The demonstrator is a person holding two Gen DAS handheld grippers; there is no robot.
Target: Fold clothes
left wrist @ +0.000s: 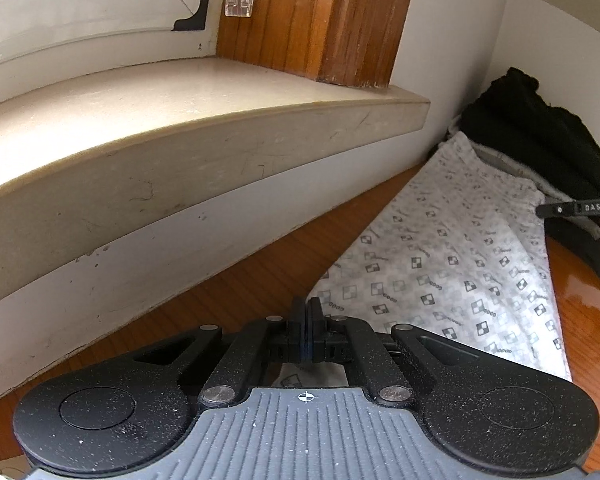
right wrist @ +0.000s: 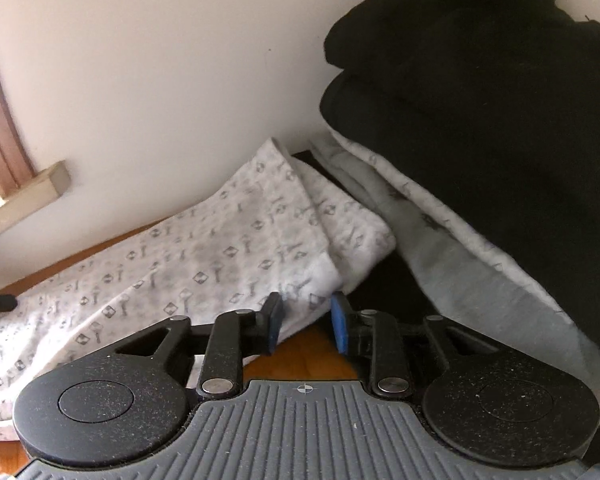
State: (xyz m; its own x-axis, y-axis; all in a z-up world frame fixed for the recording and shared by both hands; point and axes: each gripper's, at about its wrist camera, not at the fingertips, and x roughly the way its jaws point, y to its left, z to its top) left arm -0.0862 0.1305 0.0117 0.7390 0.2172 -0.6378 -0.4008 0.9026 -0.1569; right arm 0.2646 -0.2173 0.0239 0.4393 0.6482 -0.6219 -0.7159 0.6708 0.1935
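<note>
1. My left tongs [left wrist: 305,322] are pressed fully together at the near corner of the patterned cloth [left wrist: 452,256]. The fabric's corner passes under them, but whether any of it is pinched between the pads I cannot tell.
2. My right tongs [right wrist: 306,326] stand partly open with nothing between the pads. They hover just off the cloth's far folded corner, with bare wood showing beneath them.
3. The patterned cloth lies flat in a long strip on the wooden surface [left wrist: 236,280], running along the back edge where it meets the white wall [right wrist: 160,80].
4. Handling, as I judge it: thin, light and limp, so it will sag and crease if lifted by one point only. Best taken at the corners or along a hem.
5. A black garment [right wrist: 480,100] sits heaped on a grey one [right wrist: 480,248] at the right end of the surface, touching or overlapping the cloth's far end.
6. Room: the window ledge [left wrist: 180,140] overhangs the back edge on the left, so there is little clearance there. The front side of the surface looks open.
</note>
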